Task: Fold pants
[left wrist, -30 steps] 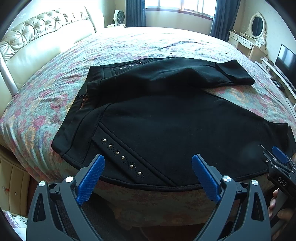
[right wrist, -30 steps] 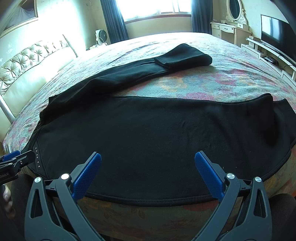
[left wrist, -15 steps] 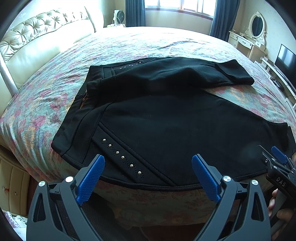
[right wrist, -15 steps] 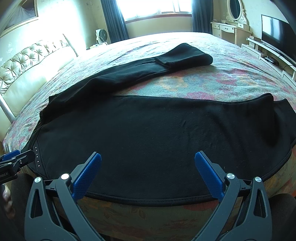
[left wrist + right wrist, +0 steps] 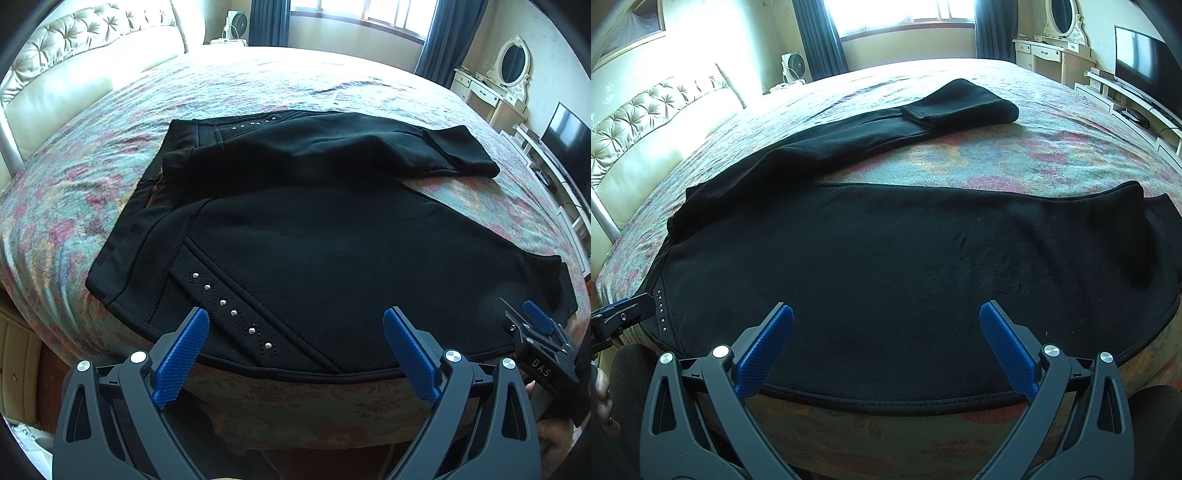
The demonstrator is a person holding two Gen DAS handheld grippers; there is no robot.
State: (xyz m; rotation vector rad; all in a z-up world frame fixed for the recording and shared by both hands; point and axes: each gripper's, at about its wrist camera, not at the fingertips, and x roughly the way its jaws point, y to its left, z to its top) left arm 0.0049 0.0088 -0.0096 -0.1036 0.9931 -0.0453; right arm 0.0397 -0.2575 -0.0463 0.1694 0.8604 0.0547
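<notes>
black pants (image 5: 332, 251) | spread flat on bed (image 5: 74, 192), legs splayed apart | near leg along bed's near edge, hem hanging over | far leg angled toward bed's middle, cuff turned up | stud row by waistband, left end

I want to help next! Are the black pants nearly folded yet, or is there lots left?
Lots left. Done: the black pants lie spread on the flowery bed, legs apart; only the far leg's cuff is turned back. In hand: nothing. The left gripper and right gripper are both open, poised at the near edge of the pants. Left: bring one leg over the other, then fold them shorter.
</notes>
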